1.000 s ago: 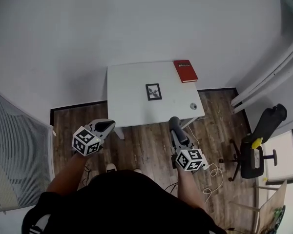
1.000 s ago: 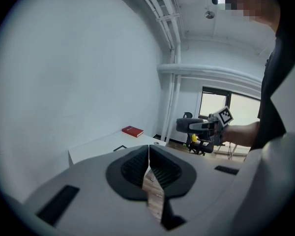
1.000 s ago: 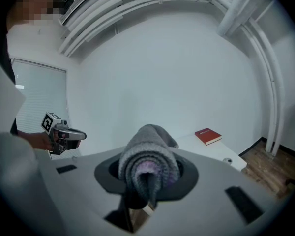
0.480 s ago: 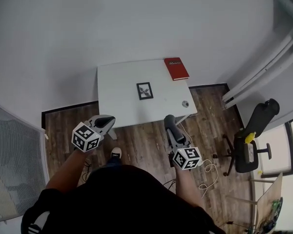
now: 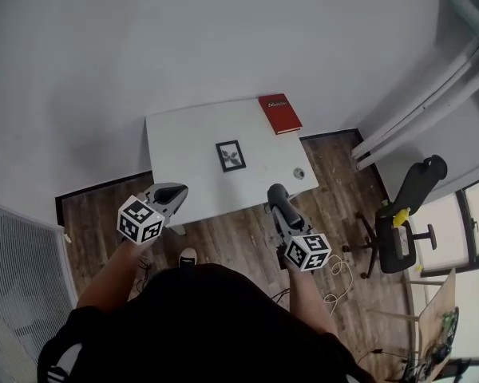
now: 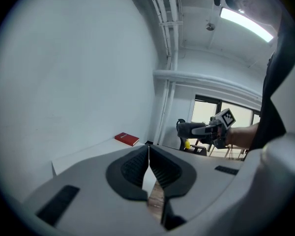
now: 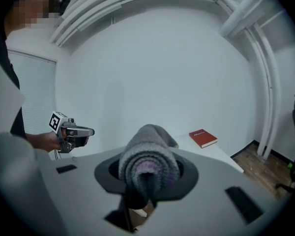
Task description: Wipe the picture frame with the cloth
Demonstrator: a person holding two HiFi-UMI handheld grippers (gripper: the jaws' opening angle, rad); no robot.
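A small dark picture frame lies flat in the middle of a white table. My right gripper is shut on a rolled grey cloth, held over the floor just short of the table's near edge. My left gripper is shut with nothing in it, its jaws pressed together, near the table's front left corner. The frame is hidden in both gripper views.
A red book lies at the table's far right corner, and a small round grey object sits near its front right. A black office chair stands on the wooden floor at the right. White cables trail on the floor.
The person has stepped closer: the table has shifted left and nearer in the head view, and both grippers now sit close to its near edge. Both grippers stay shut.
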